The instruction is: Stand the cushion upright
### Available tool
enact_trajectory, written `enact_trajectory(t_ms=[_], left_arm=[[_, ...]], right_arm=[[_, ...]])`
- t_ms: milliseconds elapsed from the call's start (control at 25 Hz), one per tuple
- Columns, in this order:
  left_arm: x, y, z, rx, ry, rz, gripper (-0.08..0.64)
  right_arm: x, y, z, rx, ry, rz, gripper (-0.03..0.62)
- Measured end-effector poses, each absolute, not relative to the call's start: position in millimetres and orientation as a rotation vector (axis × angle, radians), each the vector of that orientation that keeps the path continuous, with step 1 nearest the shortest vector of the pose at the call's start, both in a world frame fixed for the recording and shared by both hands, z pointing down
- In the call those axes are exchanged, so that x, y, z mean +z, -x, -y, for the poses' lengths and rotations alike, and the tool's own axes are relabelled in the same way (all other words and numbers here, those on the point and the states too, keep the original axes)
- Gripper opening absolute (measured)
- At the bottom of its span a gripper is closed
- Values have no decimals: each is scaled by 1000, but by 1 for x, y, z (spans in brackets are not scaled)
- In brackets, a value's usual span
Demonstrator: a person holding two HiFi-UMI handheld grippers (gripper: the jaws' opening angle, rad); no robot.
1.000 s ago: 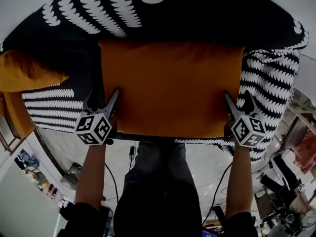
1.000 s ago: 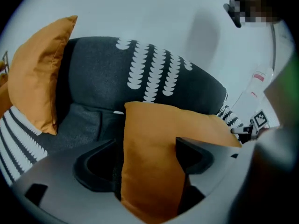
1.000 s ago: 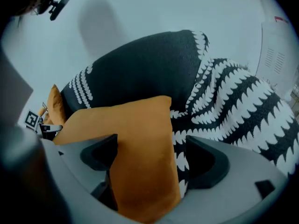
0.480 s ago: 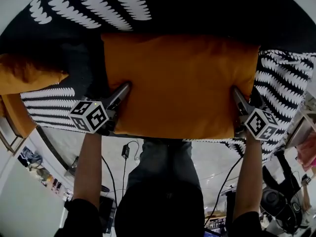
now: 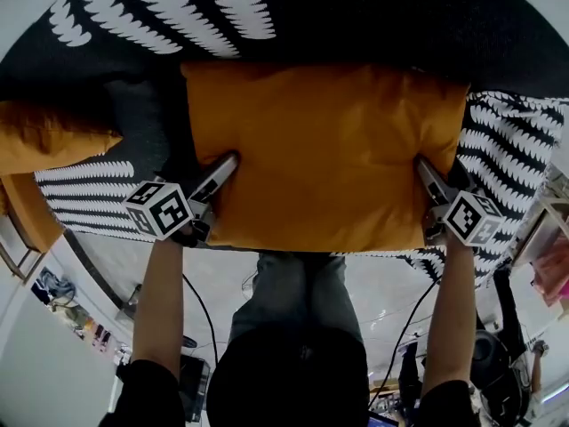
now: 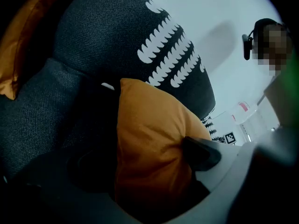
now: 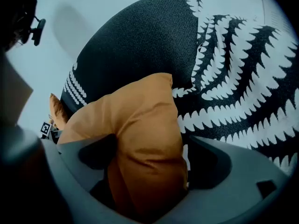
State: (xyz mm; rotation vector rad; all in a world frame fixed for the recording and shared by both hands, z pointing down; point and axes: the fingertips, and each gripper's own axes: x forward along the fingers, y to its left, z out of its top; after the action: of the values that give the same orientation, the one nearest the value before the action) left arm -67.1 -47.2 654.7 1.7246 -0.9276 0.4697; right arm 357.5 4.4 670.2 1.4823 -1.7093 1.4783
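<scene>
Left gripper [image 6: 140,162]: jaws slack and wide round the cushion's [image 5: 324,149] left edge. Right gripper [image 7: 149,162]: jaws opening round the right edge, no squeeze. Cushion stands mid-sofa [image 5: 178,7], leaning on the far backrest. Release step, I judge. Next, draw both grippers clear without tipping it. A second ago both pairs of jaws were narrower on it.

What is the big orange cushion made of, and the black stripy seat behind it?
The square orange cushion looks like soft matte cloth over stuffing: it creases and bulges. The black seat cover with white scalloped stripes looks like coarse woven fabric; a grainy weave shows.
</scene>
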Motion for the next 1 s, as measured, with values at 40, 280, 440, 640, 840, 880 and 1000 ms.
enact_trajectory(t_ms=[40,280,440,640,840,880,1000], left_arm=[[653,65,46,446,-1724,909,517],[621,45,33,408,-1873,864,308],[587,33,19,384,-1986,883,275],[540,26,13,341,-2106,916,270],[466,29,21,257,-2236,982,287],[454,29,27,236,-2263,996,293],[425,27,50,193,-2344,1012,295]], right_arm=[[669,-354,-4,1484,-1472,1728,491],[644,-331,-10,1383,-1447,1852,321],[608,-322,-23,1232,-1506,1920,270],[572,-318,-30,1165,-1562,1993,253],[502,-322,-18,1018,-1667,2147,261],[489,-324,-11,980,-1684,2176,264],[460,-330,18,870,-1737,2244,272]])
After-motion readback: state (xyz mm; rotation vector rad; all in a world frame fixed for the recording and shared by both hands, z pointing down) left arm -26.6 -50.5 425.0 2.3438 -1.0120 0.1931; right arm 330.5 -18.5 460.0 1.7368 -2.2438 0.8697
